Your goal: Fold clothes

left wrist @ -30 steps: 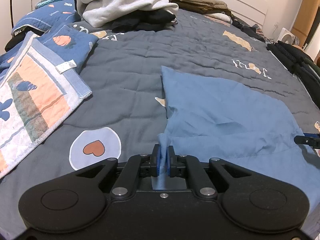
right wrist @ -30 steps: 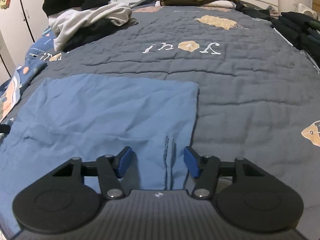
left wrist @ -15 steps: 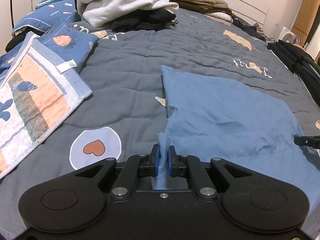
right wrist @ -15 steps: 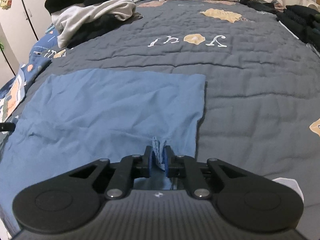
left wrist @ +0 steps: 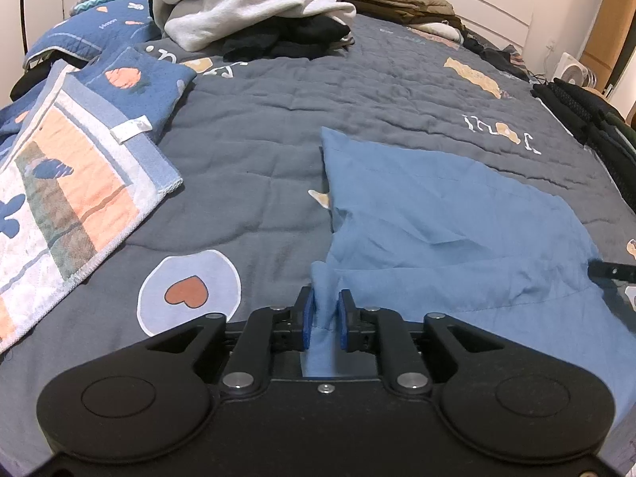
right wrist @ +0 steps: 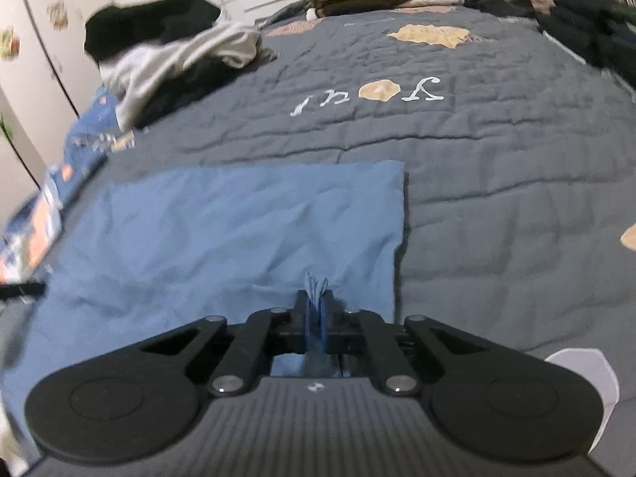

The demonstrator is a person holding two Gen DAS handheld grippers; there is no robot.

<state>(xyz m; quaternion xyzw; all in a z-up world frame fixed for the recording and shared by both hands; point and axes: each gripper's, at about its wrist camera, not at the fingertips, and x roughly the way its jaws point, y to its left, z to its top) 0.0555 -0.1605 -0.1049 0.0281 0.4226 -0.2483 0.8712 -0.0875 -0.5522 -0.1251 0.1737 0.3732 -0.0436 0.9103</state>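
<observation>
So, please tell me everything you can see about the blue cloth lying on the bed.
The blue cloth is a plain, thin, woven-looking garment or sheet, mid blue, wrinkled, spread mostly flat on the grey quilt. Its far edge is straight with square corners. Near its left edge a fold stands between the pads of the left hand-held gripper, whose jaws are opening. Near its right edge the right hand-held gripper is shut on a bunched pleat. Nothing else lies on it.

This is a bedroom in a home. A big bed (left wrist: 278, 127) with a gray quilt fills it, piles of clothes (left wrist: 246, 4) lie on top, and white closet doors (right wrist: 43, 51) have stickers.
</observation>
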